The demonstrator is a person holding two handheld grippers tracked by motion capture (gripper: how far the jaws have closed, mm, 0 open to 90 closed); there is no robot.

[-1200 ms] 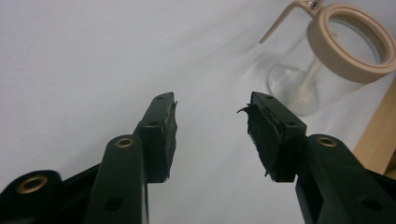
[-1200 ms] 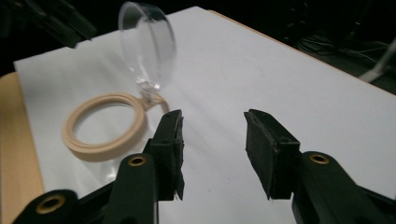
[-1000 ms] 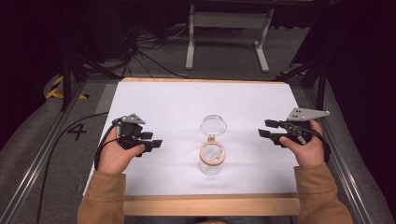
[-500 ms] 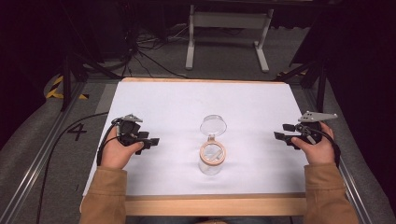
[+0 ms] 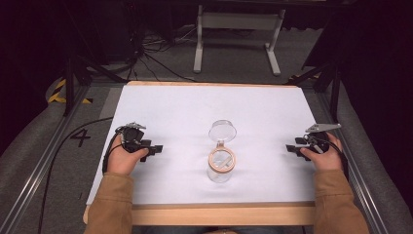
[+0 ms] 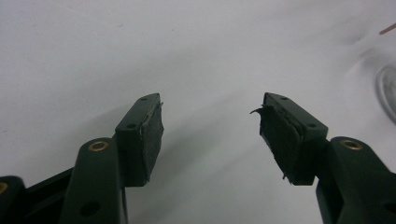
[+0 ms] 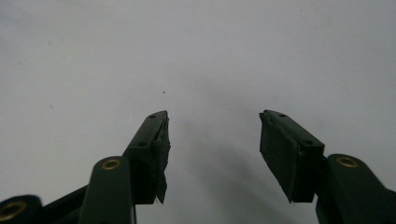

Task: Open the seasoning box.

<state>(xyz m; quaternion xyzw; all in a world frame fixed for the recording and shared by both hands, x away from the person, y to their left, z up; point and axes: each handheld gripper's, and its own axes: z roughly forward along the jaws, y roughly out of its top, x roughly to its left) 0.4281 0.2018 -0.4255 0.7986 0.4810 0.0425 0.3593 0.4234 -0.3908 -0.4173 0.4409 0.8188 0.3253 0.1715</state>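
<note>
Both forearms in tan sleeves come in from the near edge of the white-covered table with pale wooden rim [image 5: 160,214], wrists low, hands resting on the cover.

Left hand [image 5: 124,161] wraps the left black two-jaw gripper [image 5: 157,147], jaws pointing inward toward the table centre. In the left gripper view [image 6: 210,135] the jaws stand wide apart, nothing between the pads, just white cover beneath.

Right hand [image 5: 324,155] holds the right black two-jaw gripper [image 5: 290,148] near the table's right edge, jaws aimed inward at the left one, grey three-cornered plate on top. Right gripper view [image 7: 212,149]: jaws spread wide, empty, plain white surface ahead.

Between the two grippers, well apart from each, stands a clear glass jar with a tan ring at its mouth [image 5: 221,165], slightly nearer the left gripper. Its clear round hinged lid [image 5: 222,130] is swung open on the far side.

Beyond the table: grey floor, black cables, a light metal stand [image 5: 236,22].
</note>
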